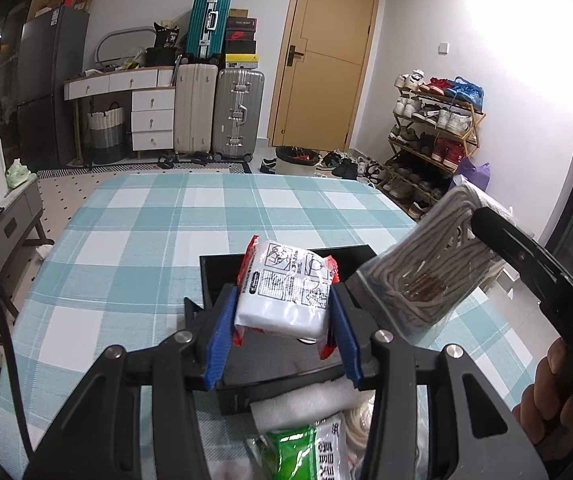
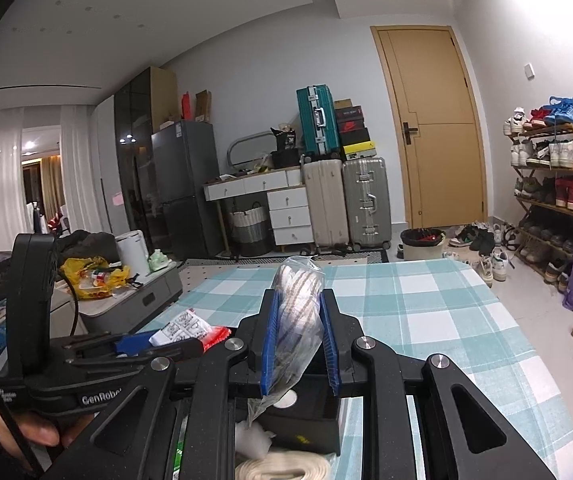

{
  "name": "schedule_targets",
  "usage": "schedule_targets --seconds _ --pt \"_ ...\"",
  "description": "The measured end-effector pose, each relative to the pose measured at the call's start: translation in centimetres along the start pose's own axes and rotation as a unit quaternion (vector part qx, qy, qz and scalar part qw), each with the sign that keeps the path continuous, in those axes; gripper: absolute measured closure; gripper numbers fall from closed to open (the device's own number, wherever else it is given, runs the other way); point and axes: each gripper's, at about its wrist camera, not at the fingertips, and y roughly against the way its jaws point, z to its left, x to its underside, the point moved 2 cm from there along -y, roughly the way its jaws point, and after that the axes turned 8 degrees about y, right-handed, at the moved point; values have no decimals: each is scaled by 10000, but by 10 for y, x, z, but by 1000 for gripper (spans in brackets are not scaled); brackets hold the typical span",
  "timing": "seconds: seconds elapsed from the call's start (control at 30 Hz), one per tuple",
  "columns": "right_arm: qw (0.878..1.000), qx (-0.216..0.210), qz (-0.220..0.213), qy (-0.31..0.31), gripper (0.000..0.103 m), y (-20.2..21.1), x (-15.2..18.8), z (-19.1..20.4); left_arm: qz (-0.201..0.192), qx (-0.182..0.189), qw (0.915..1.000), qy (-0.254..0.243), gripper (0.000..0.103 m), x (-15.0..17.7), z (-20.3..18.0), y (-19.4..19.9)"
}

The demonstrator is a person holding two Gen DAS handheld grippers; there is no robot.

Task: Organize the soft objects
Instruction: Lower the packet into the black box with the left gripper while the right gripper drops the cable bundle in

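My left gripper (image 1: 284,334) is clamping a white packet with red ends (image 1: 286,292) between its blue fingers (image 1: 220,344), which are standing only as far apart as the packet is wide. I am holding that packet above the black box (image 1: 286,376) lying on the tabletop (image 1: 134,240), which is covered in a teal and white checked cloth. In the left wrist view the box is sitting at the centre, just behind and under the packet.

My right gripper (image 2: 300,334) is pinching a clear bag of pale coiled cord (image 2: 300,304); its fingers (image 2: 269,344) are nearly touching, squeezing the thin bag flat. From the left wrist view that bag (image 1: 434,268) is hanging at 3 o'clock of the white packet, tilted, above the right edge of the box. My right hand (image 1: 546,396) is wrapping the handle at 4 o'clock.

At 6 o'clock, nearest me, more soft things are lying beside the box: a white foam piece (image 1: 306,404), a green and white packet (image 1: 306,452) and a coil of cream cord (image 2: 282,466). From the right wrist view my left hand (image 2: 42,432) is showing at 8 o'clock.
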Motion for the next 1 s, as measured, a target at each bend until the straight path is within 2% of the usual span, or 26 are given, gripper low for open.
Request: schedule_targets --seconds 0.43,0.67,1.0 --pt "9991 23 402 -138 83 -58 11 -4 234 -190 9995 -4 58 7 -3 -37" --pt "9985 46 508 -180 83 -75 16 -9 317 -199 9993 75 58 7 4 -45" --pt "9927 -9 1203 90 83 -90 39 1 419 -197 9989 13 57 10 4 -49"
